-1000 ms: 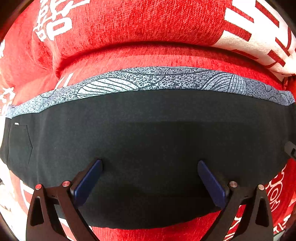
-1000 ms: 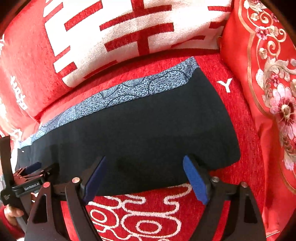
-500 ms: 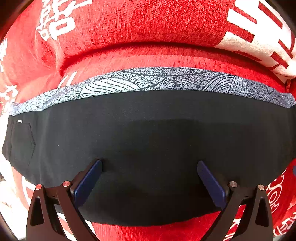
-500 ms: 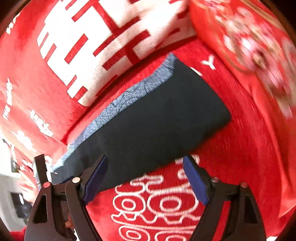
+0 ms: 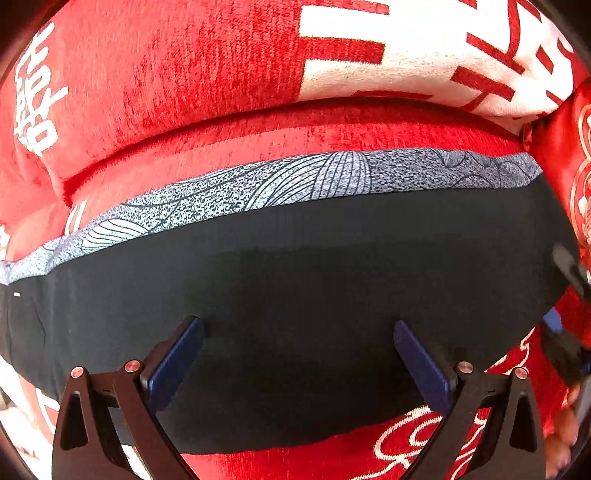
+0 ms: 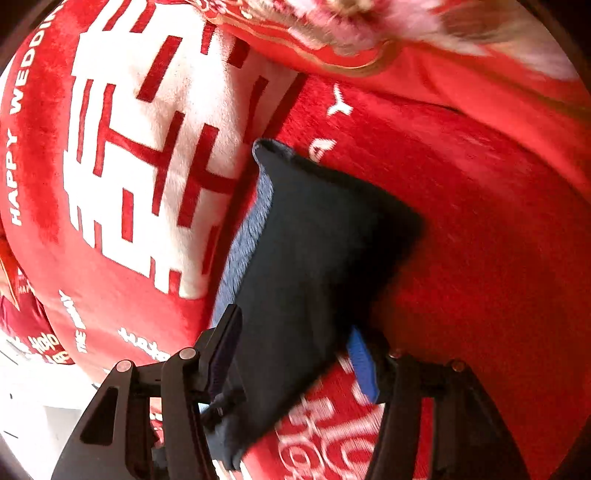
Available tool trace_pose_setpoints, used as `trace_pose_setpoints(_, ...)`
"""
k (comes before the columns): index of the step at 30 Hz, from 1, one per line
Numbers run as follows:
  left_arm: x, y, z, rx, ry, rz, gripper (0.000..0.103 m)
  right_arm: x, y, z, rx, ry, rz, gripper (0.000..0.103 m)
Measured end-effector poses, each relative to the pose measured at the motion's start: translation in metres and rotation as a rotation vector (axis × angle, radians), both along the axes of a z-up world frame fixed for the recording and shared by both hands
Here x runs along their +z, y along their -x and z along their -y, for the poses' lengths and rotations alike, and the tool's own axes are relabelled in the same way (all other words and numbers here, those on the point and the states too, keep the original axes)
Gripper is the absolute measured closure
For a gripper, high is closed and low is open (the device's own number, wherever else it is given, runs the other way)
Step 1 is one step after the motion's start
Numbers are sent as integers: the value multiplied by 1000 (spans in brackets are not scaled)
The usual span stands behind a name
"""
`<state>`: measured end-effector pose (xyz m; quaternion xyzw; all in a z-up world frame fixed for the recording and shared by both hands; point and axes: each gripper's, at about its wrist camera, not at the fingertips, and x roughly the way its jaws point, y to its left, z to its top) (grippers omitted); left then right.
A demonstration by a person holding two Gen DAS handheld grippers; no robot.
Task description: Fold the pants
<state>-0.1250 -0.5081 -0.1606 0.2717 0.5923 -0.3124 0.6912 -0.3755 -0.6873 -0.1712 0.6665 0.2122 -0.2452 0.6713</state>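
In the left wrist view, black pants (image 5: 295,295) are seen laid flat and folded lengthwise across the seat of a red sofa cover (image 5: 229,147), their grey patterned panel (image 5: 295,181) running along the far edge, next to the seat's rear crease. The left gripper (image 5: 297,354) is held over the near half of the garment with its jaws spread wide; nothing is pinched between the blue pads (image 5: 173,363), and whether the tips rest on the cloth cannot be told. A red-and-white back cushion (image 5: 424,59) is seen behind the seat, and at the right edge a hand (image 5: 563,435) and part of the other tool are glimpsed beside the end of the pants.

In the right wrist view, the end of the pants (image 6: 317,266) is seen by the seat's right end, near an embroidered red cushion (image 6: 369,33) at the top of the frame. The right gripper (image 6: 295,365) is caught with its jaws closing around that end: the fabric is set between the two pads, the dark one (image 6: 225,354) at the patterned edge and the blue one (image 6: 364,365) at the opposite edge, though a firm clamp is not yet shown. The back cushion (image 6: 140,166) with its "HAPPY WEDDING" lettering is seen at left.
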Motion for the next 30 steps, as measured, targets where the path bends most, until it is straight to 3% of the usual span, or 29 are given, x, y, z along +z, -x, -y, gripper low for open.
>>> trace_pose_setpoints(3, 12, 0, 0, -4, 15, 16, 0, 1, -11, 7, -10, 0, -7, 44)
trace_pose_setpoints(4, 17, -1, 0, -3, 28, 24, 5, 1, -14, 8, -12, -11, -14, 49)
trace_pose_setpoints(5, 22, -2, 0, -4, 44, 30, 16, 1, -15, 9, -10, -28, -28, 73)
trace_pose_setpoints(6, 24, -3, 1, -5, 48, 34, 20, 0, -17, 11, -3, -45, -44, 90)
trace_pose_setpoints(9, 19, -2, 4, -7, 56, 27, 23, 14, -22, 10, 45, 0, -70, 90)
trace_pose_setpoints(11, 0, 1, 5, -11, 54, -5, 23, 31, -29, 7, 85, 58, -85, 90)
trace_pose_setpoints(14, -7, 22, -1, -31, 104, 117, 23, 64, -50, -3, 165, 161, -97, 90)
trace_pose_setpoints(15, -7, 23, -2, -26, 111, 122, 23, 78, -60, -9, 206, 215, -116, 90)
trace_pose_setpoints(17, -8, 19, -8, 10, 142, 91, 23, 97, -77, -21, 266, 291, -131, 90)
trace_pose_setpoints(22, -8, 23, -13, -26, 189, 102, 23, 132, -119, -57, 408, 434, -183, 90)
trace_pose_setpoints(25, -4, 18, -25, -55, 205, 59, 23, 144, -144, -82, 480, 498, -217, 90)
trace_pose_setpoints(28, 12, -3, -57, -34, 217, -17, 23, 154, -172, -107, 545, 553, -250, 90)
trace_pose_setpoints(30, 23, -22, -89, 6, 218, -5, 23, 159, -192, -131, 603, 610, -298, 90)
